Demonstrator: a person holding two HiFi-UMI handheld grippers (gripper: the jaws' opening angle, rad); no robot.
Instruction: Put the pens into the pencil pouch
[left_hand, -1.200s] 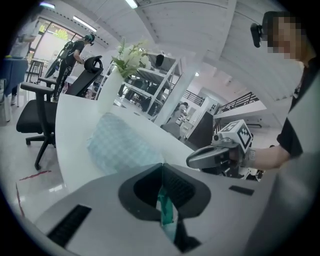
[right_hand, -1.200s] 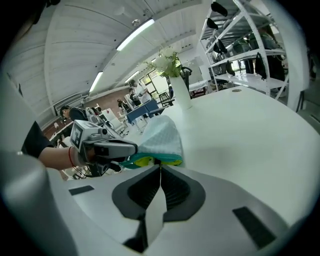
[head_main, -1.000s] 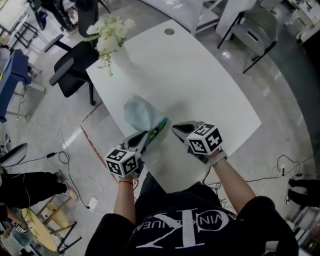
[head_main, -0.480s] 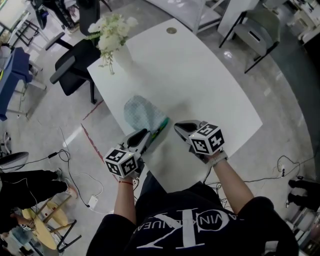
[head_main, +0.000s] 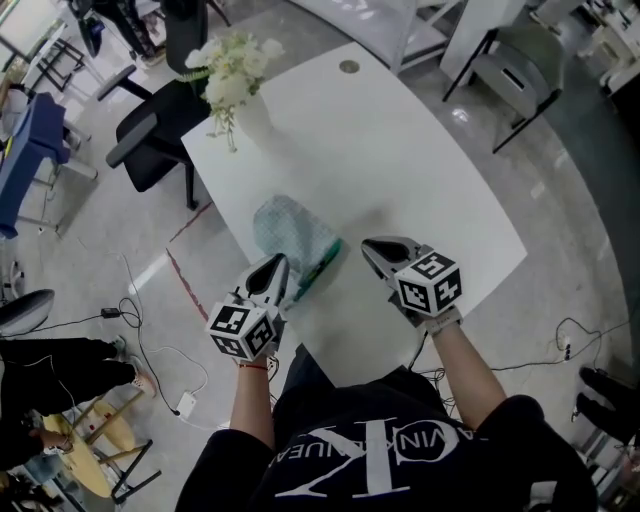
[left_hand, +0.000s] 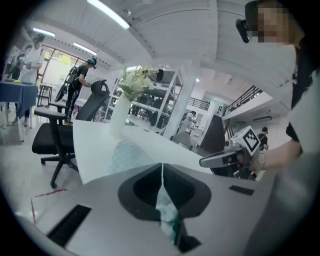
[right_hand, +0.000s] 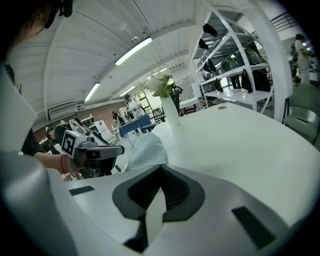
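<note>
Right now the pale teal checked fabric pencil pouch (head_main: 288, 232) lies near the front edge of my white bench (head_main: 400, 150), with green pens (head_main: 322, 262) along its right side. My left tool (head_main: 279, 263) has just closed and hovers at the pouch's near corner. My right tool (head_main: 372, 245) is just beside the pouch. Both are shut, gripping nothing.

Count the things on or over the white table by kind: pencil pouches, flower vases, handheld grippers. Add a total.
Pencil pouch: 1
Vase of flowers: 1
Grippers: 2 (left gripper, its fingers just closed with nothing between them; right gripper)
Total: 4
Green pen ends at the pouch mouth: too blurred to count, left out.
</note>
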